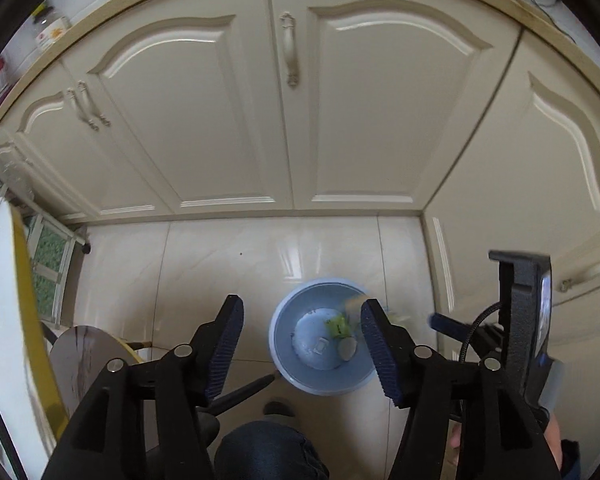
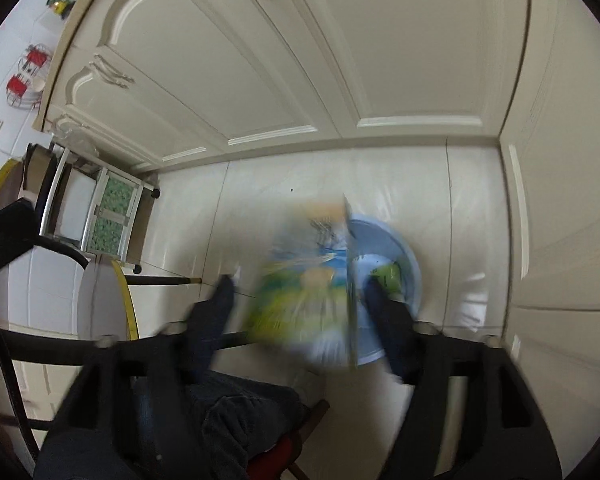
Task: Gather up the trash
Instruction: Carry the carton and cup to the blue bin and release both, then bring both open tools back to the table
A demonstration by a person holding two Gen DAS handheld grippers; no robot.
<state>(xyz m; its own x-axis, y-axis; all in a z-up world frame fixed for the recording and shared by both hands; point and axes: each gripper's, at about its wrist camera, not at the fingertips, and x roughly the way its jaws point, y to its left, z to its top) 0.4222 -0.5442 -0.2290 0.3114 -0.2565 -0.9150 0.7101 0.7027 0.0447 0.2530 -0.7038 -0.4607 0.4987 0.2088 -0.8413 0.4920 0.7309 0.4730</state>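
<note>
- A table (image 1: 24, 300) with a yellow rim stands at the far left, well apart from the work. No trash shows on the part in view.
- The left gripper (image 1: 304, 350) points steeply down at the floor. Its jaws stand about half apart with nothing between them, and the bin shows through the gap.
- The bin (image 1: 284, 344) is a round, pale blue tub on the tiled floor, just ahead of the person's knee (image 1: 260, 452). It already holds a green wrapper (image 1: 337, 326) and some white scraps (image 1: 347, 349).
- The packet (image 2: 300, 292) is a flat printed bag in green, yellow and blue, heavily blurred. In the right wrist view it hangs over the bin's near left rim, between the right fingers.
- The right gripper (image 2: 302, 308) has its jaws wide. There is a clear gap between the left finger and the packet, so the packet looks loose rather than pinched. The blur hides whether the other pad touches it.
- Handling, as a judgement:
  - The packet looks like thin film, so it is light, limp and slick. It will flutter and crumple rather than drop straight.
  - If it lands on the rim or the floor, pinch a flat edge or a corner, not the puffed middle.
  - The wrapper and scraps look just as light and not at all fragile.
- Cream cupboards (image 1: 380, 120) close off the back and the right.
</note>
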